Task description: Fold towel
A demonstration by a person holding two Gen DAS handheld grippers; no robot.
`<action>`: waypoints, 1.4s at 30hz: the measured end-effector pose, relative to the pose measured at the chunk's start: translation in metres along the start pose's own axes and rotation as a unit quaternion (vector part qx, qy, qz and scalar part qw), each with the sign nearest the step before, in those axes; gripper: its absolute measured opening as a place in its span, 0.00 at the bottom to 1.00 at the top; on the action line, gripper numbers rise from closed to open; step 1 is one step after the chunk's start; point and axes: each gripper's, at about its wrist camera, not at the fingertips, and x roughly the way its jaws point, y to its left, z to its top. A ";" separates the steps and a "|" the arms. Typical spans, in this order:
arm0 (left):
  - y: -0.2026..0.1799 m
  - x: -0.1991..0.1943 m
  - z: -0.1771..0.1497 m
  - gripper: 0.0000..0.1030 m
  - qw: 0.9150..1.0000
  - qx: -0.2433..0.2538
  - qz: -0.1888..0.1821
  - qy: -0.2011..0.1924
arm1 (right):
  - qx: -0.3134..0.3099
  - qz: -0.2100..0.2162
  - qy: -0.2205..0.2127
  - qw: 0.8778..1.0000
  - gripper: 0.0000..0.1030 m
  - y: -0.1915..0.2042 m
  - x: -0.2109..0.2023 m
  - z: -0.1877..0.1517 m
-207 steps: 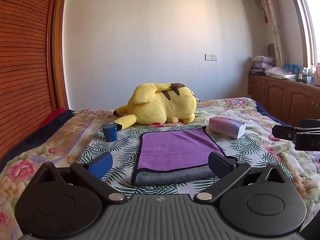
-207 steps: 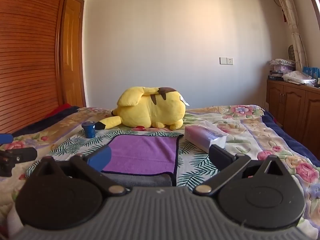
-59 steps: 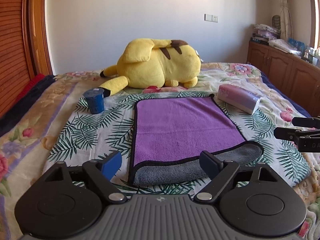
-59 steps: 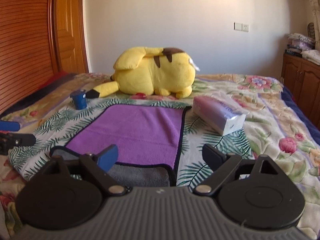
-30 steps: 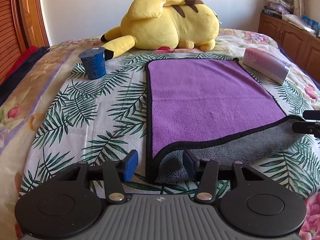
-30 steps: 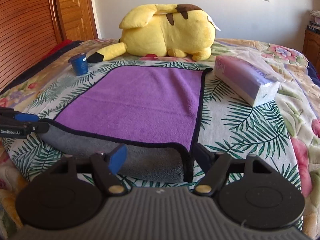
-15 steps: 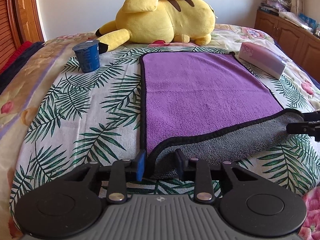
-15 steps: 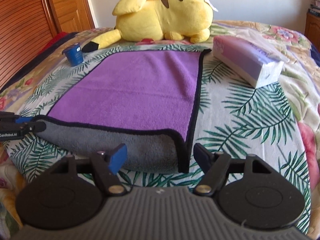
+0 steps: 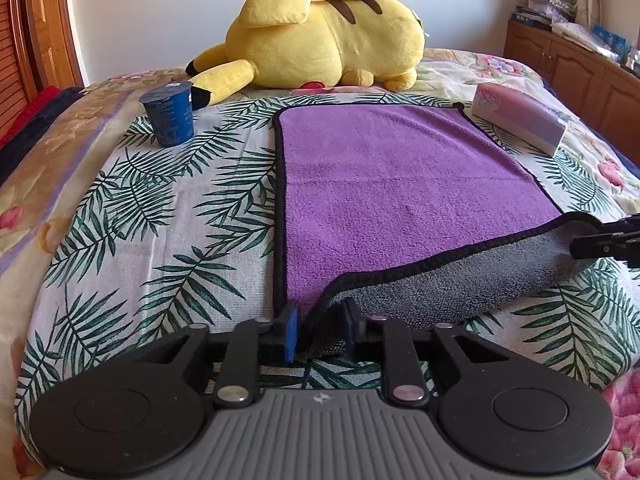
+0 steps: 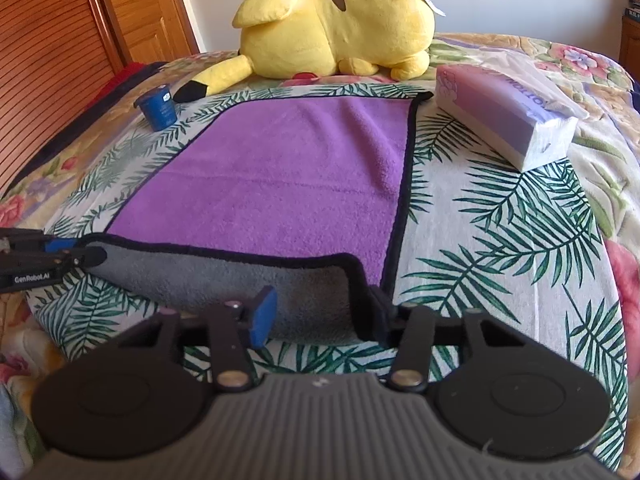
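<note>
A purple towel [image 9: 400, 184] with a grey underside and black trim lies flat on the bed; its near edge is rolled up, grey side out. It also shows in the right wrist view [image 10: 288, 184]. My left gripper [image 9: 320, 326] is shut on the towel's near left corner. My right gripper [image 10: 316, 316] straddles the near right corner with its jaws partly closed, a gap still showing beside the cloth. Each gripper shows at the edge of the other's view, the right one [image 9: 604, 240] and the left one [image 10: 44, 260].
A yellow plush toy [image 9: 320, 40] lies beyond the towel's far edge. A blue cup [image 9: 170, 114] stands to the far left. A pink tissue pack [image 9: 520, 120] lies to the far right. A wooden cabinet [image 9: 580, 68] stands right of the bed.
Both grippers have come down to the towel's near corners. The left jaws have closed onto the left corner. The right jaws have narrowed around the right corner.
</note>
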 end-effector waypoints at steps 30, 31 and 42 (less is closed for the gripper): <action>-0.005 -0.034 0.016 0.00 0.997 -0.002 -0.018 -0.081 | -0.008 -0.005 -0.046 0.999 0.05 -0.006 -0.013 0.007; -0.005 -0.035 0.017 0.00 0.996 -0.003 -0.018 -0.083 | -0.007 -0.004 -0.050 0.999 0.05 -0.006 -0.015 0.008; -0.007 -0.049 0.025 0.00 0.994 -0.009 -0.032 -0.106 | -0.008 -0.001 -0.079 0.997 0.05 -0.007 -0.025 0.014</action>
